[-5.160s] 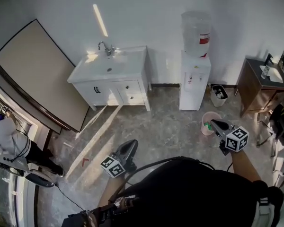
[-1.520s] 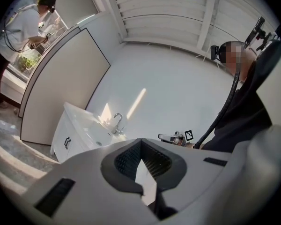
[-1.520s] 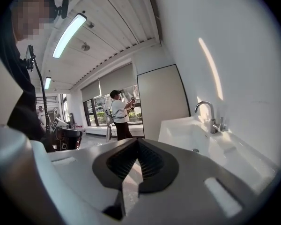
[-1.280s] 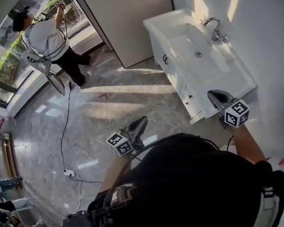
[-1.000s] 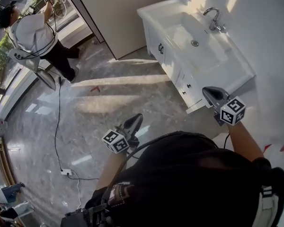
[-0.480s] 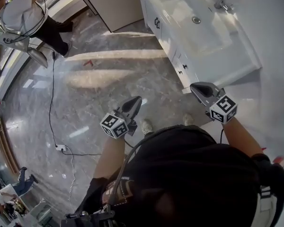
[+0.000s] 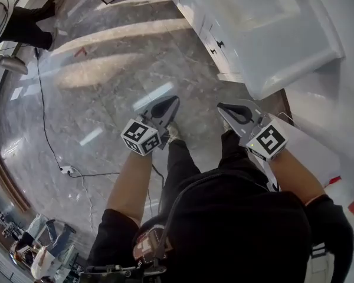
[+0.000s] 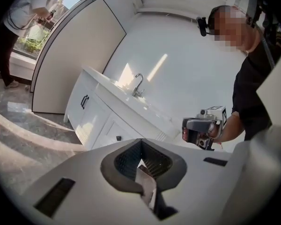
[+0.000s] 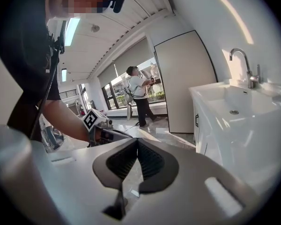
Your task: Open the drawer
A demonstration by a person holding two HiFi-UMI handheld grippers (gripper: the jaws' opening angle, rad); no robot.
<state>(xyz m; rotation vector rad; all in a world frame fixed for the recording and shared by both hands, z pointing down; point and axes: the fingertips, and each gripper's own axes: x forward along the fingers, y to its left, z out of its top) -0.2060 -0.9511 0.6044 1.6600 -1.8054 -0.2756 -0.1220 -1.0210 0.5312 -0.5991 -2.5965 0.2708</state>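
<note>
The white vanity cabinet [image 7: 265, 34] stands at the upper right of the head view, its small dark drawer knobs [image 7: 220, 43] facing the floor side. Both grippers hang low in front of my legs, short of the cabinet. My left gripper [image 7: 167, 105] is shut and holds nothing. My right gripper [image 7: 226, 109] is shut too, also with nothing in it, and is the nearer one to the cabinet's corner. In the left gripper view the drawer knob [image 8: 118, 138] and door handle [image 8: 85, 101] show ahead, beyond the left gripper [image 8: 141, 146]. The right gripper [image 9: 137, 142] looks along the vanity [image 9: 225, 125].
A faucet [image 8: 138, 84] rises from the sink top. A black cable [image 7: 44, 140] and a power strip [image 7: 65, 170] lie on the marble floor at left. Another person [image 9: 139, 95] stands by the window. A beige door panel [image 8: 70, 64] leans beside the vanity. The white wall runs along the right.
Both grippers have dropped lower and come closer together in front of my legs. The head view has tilted down, so the vanity has slid to the top right.
</note>
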